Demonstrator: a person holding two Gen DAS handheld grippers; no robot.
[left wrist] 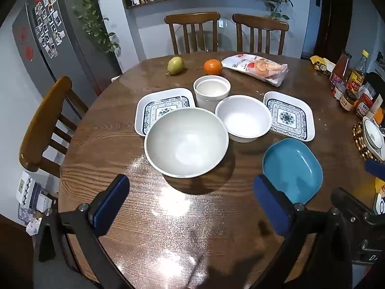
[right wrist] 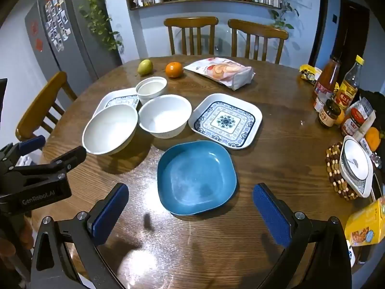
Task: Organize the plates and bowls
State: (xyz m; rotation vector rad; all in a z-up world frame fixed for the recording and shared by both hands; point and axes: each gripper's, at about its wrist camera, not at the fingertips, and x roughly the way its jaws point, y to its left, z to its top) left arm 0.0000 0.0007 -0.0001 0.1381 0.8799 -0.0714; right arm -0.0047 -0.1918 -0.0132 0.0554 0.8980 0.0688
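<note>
On the round wooden table (left wrist: 101, 149) sit a large white bowl (left wrist: 186, 142), a smaller white bowl (left wrist: 243, 118) and a white cup (left wrist: 211, 91). A blue-patterned square plate (left wrist: 154, 106) lies partly behind the large bowl, and a second one (left wrist: 287, 116) lies to the right. A blue square plate (right wrist: 196, 177) lies nearest. My left gripper (left wrist: 191, 204) hovers open, just short of the large bowl. My right gripper (right wrist: 191, 209) hovers open in front of the blue plate. Neither gripper holds anything.
A pear (left wrist: 175, 65), an orange (left wrist: 212, 67) and a snack bag (left wrist: 257, 68) lie at the far side. Sauce bottles and jars (right wrist: 336, 91), a bowl on a beaded trivet (right wrist: 356, 168) and a yellow box (right wrist: 365, 224) crowd the right edge. Wooden chairs (left wrist: 192, 31) ring the table.
</note>
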